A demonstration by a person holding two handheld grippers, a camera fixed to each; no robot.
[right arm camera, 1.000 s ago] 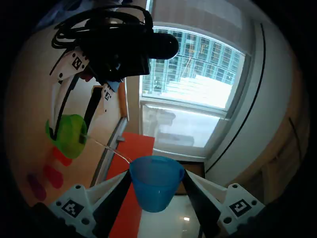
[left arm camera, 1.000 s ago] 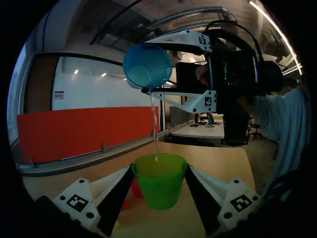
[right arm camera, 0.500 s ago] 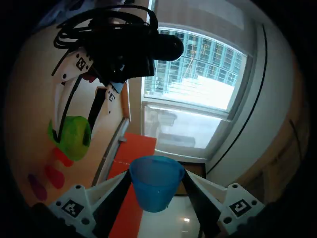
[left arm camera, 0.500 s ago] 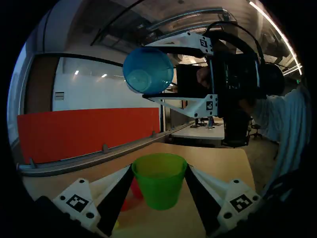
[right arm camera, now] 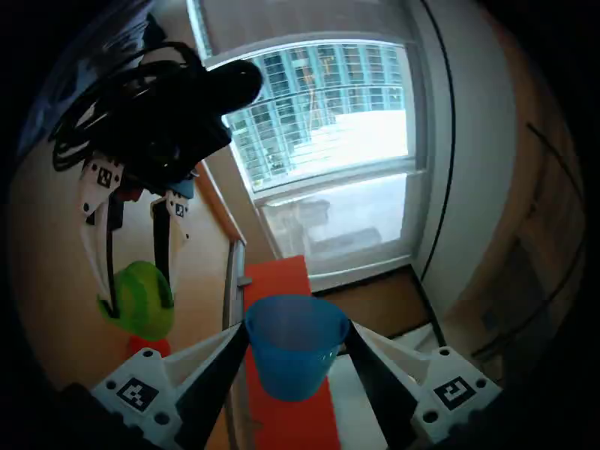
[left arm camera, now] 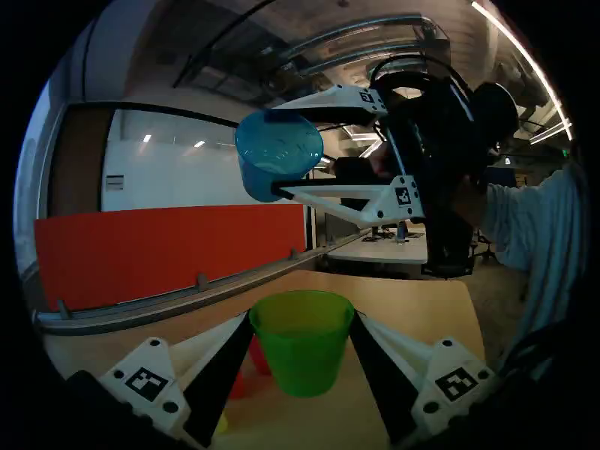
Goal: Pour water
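A green cup (left arm camera: pixel 302 342) stands upright between the fingers of my left gripper (left arm camera: pixel 301 352), which is shut on it just above the wooden table (left arm camera: pixel 420 300). High above it hangs a blue cup (left arm camera: pixel 276 153), tilted only partly, with my right gripper (left arm camera: pixel 289 154) shut on it and a hand behind. No water runs from it. In the right gripper view the blue cup (right arm camera: pixel 294 343) sits close between the fingers of that gripper (right arm camera: pixel 295 352), and the green cup (right arm camera: pixel 140 299) shows lower left, held by the left gripper (right arm camera: pixel 135 296).
Red cups (left arm camera: pixel 255 360) lie on the table behind the green cup, one red cup (right arm camera: pixel 147 346) under it in the right gripper view. An orange partition (left arm camera: pixel 157 244) and rail run along the far table edge. A large window (right arm camera: pixel 330 127) is beyond. A sleeve (left arm camera: pixel 536 225) is at right.
The stream of water from the blue cup into the green one has stopped. The right gripper has turned the blue cup back toward upright. The green cup has stayed put.
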